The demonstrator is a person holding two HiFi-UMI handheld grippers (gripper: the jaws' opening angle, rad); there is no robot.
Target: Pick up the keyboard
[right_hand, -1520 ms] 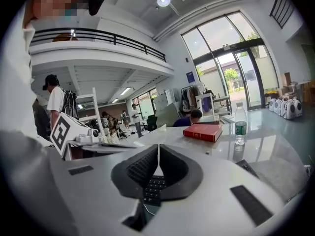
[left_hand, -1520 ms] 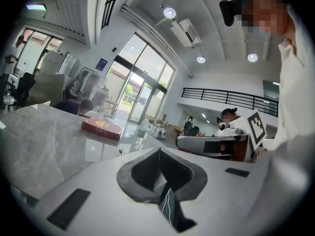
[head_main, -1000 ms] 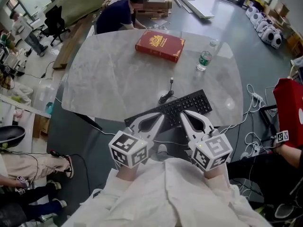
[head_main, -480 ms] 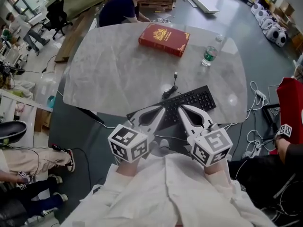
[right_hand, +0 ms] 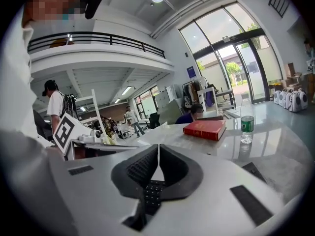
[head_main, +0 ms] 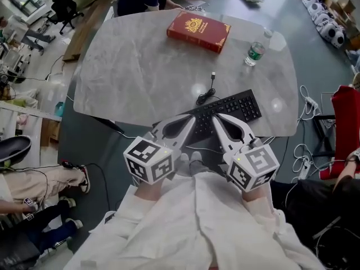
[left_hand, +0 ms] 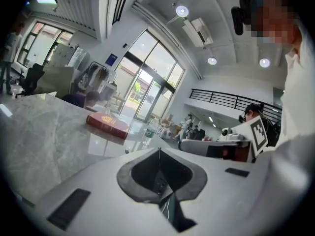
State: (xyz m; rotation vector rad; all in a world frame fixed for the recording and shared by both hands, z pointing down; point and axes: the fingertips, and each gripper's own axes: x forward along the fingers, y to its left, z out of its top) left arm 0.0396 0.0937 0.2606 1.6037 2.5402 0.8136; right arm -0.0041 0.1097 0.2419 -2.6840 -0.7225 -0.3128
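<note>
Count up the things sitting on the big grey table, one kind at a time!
Red hardcover book with a gold emblem: 1
Clear plastic water bottle with a green label: 1
Black computer keyboard with its cable: 1
Total: 3

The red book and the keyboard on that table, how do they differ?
The book is red with a gold emblem on its cover; the keyboard is black with rows of keys. The book is a thick block, the keyboard long and thin. The book lies at the far side of the table, the keyboard at the near edge, with a cable trailing from it. Both lie flat on the pale marbled top.
</note>
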